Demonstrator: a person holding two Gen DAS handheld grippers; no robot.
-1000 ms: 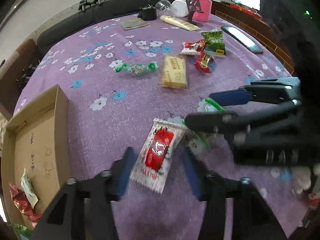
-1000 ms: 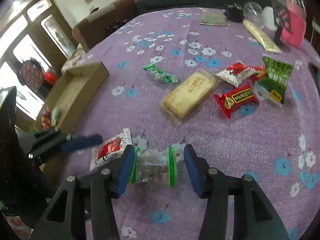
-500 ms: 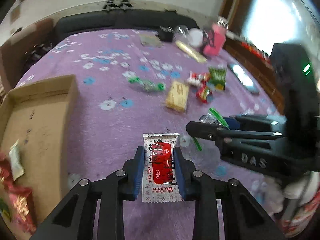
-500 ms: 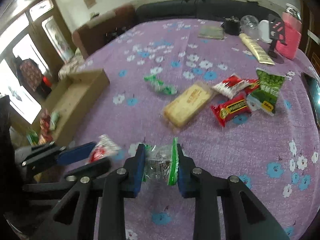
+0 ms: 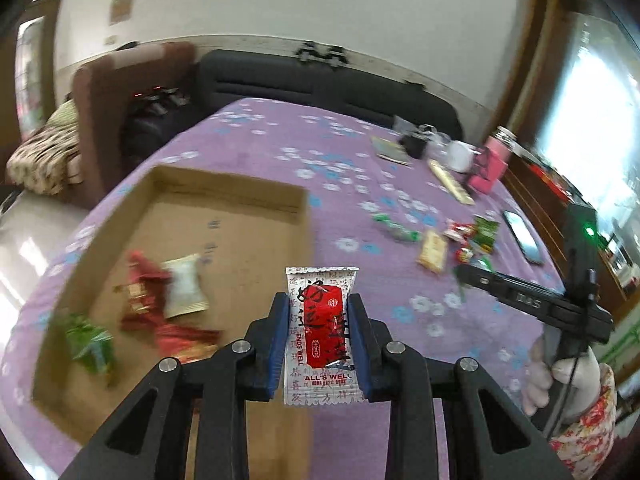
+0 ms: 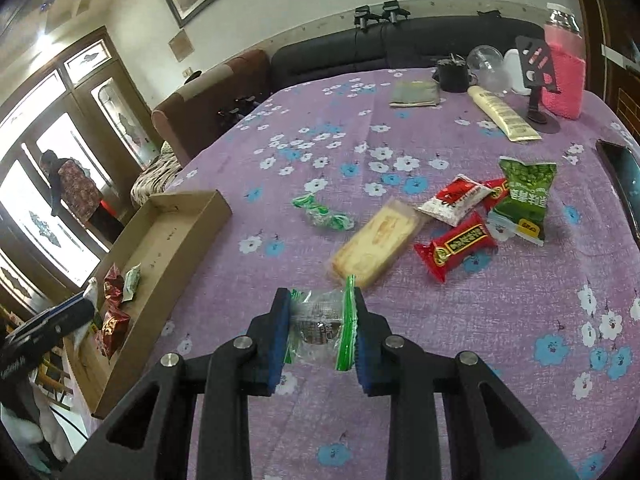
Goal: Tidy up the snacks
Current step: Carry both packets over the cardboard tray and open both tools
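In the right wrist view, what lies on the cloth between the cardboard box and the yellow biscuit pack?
Only the green twisted candy lies between the cardboard box and the yellow biscuit pack; the rest is bare purple cloth.

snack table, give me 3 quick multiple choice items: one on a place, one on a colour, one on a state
1. Where does the cardboard box sit?
A. at the cloth's left edge
B. in the middle of the table
C. beside the pink bottle

2. What colour is the tablecloth?
A. plain white
B. purple with flowers
C. green striped

3. What state is the left gripper in?
A. open over the box
B. shut on nothing
C. shut on the red and white packet

Answers:
1. A, since in the right wrist view the box lies by the table's left edge, far from the pink bottle.
2. B, since white and blue flowers dot the purple cloth.
3. C, since both blue pads press the packet's sides; the right gripper likewise pinches the clear green-edged sweet.
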